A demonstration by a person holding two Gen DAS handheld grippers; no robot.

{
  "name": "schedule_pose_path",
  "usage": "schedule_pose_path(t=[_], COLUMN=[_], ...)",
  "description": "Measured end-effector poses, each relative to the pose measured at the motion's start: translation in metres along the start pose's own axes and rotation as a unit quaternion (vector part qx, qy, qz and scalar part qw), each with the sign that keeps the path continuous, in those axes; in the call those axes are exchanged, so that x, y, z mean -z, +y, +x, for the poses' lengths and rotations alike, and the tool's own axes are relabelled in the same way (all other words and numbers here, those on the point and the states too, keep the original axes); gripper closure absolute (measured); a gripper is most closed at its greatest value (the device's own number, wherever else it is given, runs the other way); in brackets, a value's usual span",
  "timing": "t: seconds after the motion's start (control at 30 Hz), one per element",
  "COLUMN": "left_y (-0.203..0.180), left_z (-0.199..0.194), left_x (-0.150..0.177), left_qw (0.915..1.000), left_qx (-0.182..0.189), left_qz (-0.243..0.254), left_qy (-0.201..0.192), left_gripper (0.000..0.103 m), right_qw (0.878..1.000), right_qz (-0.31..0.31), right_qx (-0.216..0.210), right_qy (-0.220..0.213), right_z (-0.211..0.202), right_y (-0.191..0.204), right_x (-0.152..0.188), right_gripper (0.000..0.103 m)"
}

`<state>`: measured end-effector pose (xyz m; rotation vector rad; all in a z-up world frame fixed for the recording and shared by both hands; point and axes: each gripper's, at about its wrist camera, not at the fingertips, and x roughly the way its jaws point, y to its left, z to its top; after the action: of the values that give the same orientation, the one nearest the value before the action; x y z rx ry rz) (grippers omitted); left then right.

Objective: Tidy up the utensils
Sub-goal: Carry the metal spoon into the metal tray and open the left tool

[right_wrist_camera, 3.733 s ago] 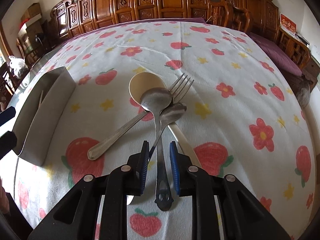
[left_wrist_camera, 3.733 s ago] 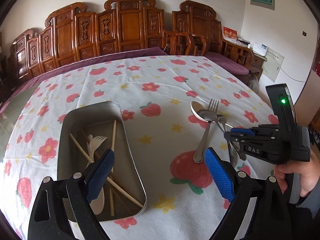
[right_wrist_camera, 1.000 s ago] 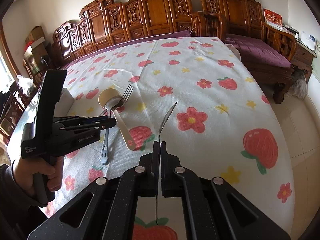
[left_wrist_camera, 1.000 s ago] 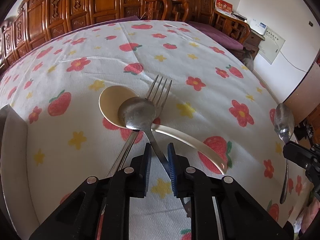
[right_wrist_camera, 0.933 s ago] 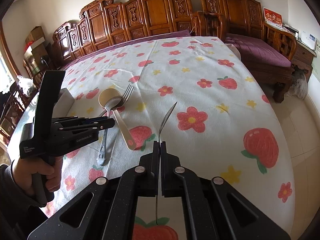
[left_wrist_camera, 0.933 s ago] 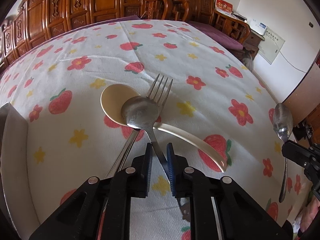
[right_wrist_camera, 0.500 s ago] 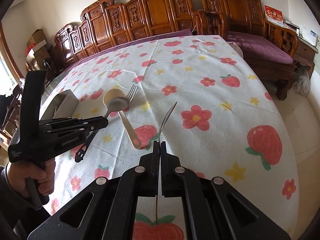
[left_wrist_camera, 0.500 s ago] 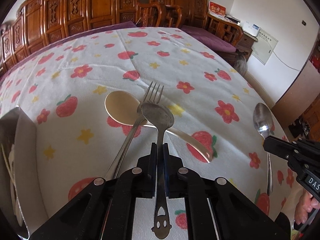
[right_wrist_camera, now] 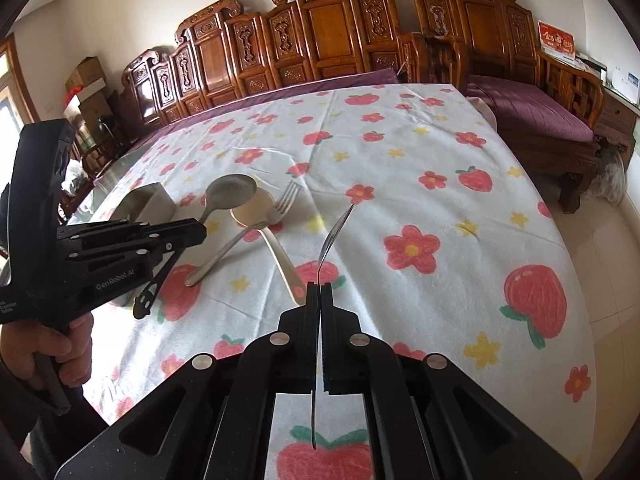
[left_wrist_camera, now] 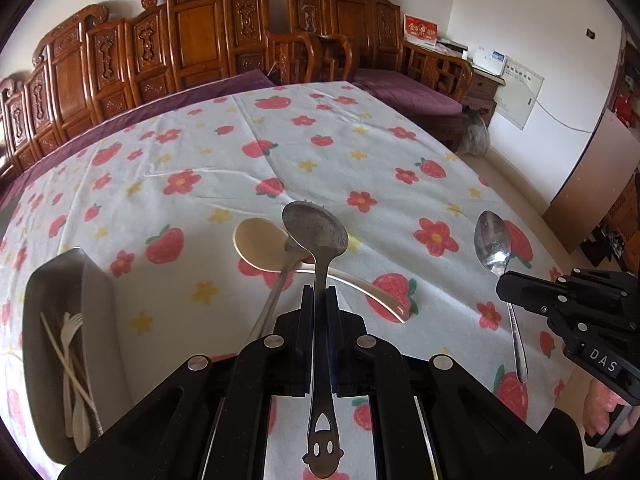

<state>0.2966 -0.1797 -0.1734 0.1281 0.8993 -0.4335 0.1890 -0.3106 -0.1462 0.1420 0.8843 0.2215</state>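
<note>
2 claws clamped | left claw (left_wrist_camera: 316,300): smiley spoon (left_wrist_camera: 316,236) | right claw (right_wrist_camera: 320,300): spoon (right_wrist_camera: 334,232)

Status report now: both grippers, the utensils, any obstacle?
Left gripper shut on smiley spoon, lifted. Right gripper shut on spoon. Fork, cream spoon remain. No obstacle.

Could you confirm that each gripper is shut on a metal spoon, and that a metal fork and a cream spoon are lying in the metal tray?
Not quite: the metal fork and cream spoon lie on the tablecloth, outside the metal tray, as the left wrist view shows. The rest holds: the left gripper and right gripper are each shut on a metal spoon.
</note>
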Motion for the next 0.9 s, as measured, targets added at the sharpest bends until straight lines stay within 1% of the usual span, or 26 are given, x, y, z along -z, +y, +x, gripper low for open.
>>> schedule_pose_path(t=[0.27,0.5,0.9], left_y=[0.018,0.051,0.109], left_z=[-0.033,-0.062,-0.082], left_x=[-0.002,-0.001,0.012], left_qw=[0.9998,0.9988,0.9961], left_qx=[-0.012,-0.031,-0.067], left_qz=[0.001,-0.012,-0.040], left_qy=[-0.018,-0.036,-0.041], left_gripper=[0.098,0.098,0.098], right_qw=[0.999,0.998,0.997], right_qz=[-0.031,-0.053,-0.076], right_qx=[-0.003,-0.009,-0.028], right_qy=[-0.009,-0.013,-0.012], right_z=[-0.007,-0.009,0.001], right_y=[0.029,0.056,0.101], right_x=[-0.007,-0.015,-0.026], right_gripper=[0.101,0.101,0.101])
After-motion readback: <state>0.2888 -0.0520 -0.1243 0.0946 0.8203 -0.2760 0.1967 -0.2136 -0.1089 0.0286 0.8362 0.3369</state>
